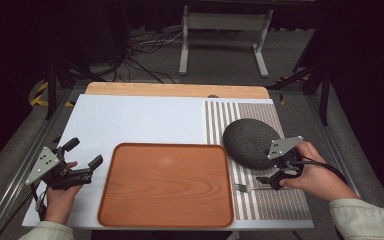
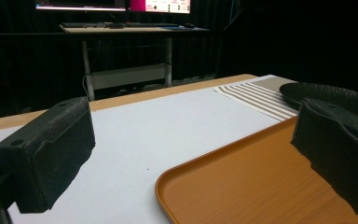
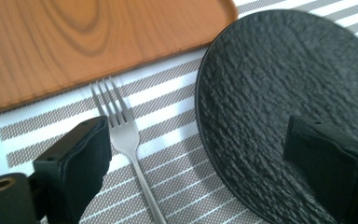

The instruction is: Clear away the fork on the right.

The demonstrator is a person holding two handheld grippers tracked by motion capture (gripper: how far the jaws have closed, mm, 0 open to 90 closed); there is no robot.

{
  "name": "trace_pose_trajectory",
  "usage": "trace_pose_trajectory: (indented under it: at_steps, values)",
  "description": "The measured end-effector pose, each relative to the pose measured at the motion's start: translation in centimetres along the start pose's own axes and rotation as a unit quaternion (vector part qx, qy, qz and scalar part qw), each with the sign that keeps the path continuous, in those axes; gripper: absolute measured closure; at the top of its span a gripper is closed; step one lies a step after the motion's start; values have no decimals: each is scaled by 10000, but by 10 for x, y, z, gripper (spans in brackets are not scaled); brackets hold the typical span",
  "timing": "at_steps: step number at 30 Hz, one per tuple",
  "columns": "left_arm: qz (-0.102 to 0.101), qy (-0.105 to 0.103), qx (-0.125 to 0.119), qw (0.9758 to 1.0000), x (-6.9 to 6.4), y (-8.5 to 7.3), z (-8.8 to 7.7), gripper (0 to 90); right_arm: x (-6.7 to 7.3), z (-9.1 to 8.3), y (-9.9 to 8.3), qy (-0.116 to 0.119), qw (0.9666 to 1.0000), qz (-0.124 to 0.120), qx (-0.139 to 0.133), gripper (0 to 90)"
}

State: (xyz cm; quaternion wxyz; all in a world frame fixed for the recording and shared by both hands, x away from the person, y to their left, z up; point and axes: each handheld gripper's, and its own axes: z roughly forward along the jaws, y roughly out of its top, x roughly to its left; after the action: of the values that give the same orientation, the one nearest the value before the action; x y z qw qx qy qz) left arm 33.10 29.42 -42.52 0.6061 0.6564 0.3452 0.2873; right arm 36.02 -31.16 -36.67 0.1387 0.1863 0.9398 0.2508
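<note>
An empty wood-grain tray lies at the table's front centre. Right of it, a striped placemat carries a black textured plate and a silver fork, tines toward the tray. My right gripper is open and hovers low over the fork's handle and the plate's near rim. In the right gripper view, the gripper has one jaw beside the fork and the other above the plate. My left gripper is open, empty, left of the tray.
A white mat covers most of the wooden table. Beyond the far edge, cables and a white desk frame stand on the floor. A desk with a keyboard shows in the left gripper view.
</note>
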Motion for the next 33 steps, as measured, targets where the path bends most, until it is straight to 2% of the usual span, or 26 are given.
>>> trace_pose_trajectory:
  at_steps: [3, 10, 12, 19, 23, 26, 27, 29, 30, 31, 33]
  values:
    - [12, -2, 6, 10000, 0, 0, 0, 1, 2, 3, 1, 151, 9997, -80, 174, 87]
    - [-26, -24, -4, 10000, 0, 0, 1, 1, 3, 5, 3, 263, 9989, -195, 330, 89]
    - [-28, -30, -6, 10000, 0, 0, 1, 1, 3, 7, 4, 307, 9982, -255, 448, 95]
    - [-66, -50, -7, 10000, 0, 0, 1, 1, 4, 10, 3, 445, 9970, -225, 588, 107]
    - [-68, -40, -7, 10000, 1, 0, 1, 1, 4, 14, 1, 493, 9957, -317, 720, 145]
    - [-55, -40, -18, 10000, 1, 0, 0, 1, 3, 18, -1, 542, 9951, -408, 719, 195]
    - [-29, -42, -23, 10000, 1, 0, 0, 1, 3, 19, -2, 589, 9943, -402, 791, 210]
    - [6, -41, -37, 10000, 0, 0, 0, 1, 3, 22, -3, 653, 9936, -530, 750, 264]
    - [13, -49, -44, 10000, 0, 0, 0, 2, 4, 23, -4, 765, 9925, -476, 832, 303]
    - [17, -54, -43, 10000, 0, 0, 1, 2, 5, 24, -5, 811, 9916, -456, 899, 304]
    - [19, -59, -23, 10000, 0, 0, 1, 2, 5, 28, -5, 816, 9894, -690, 987, 321]
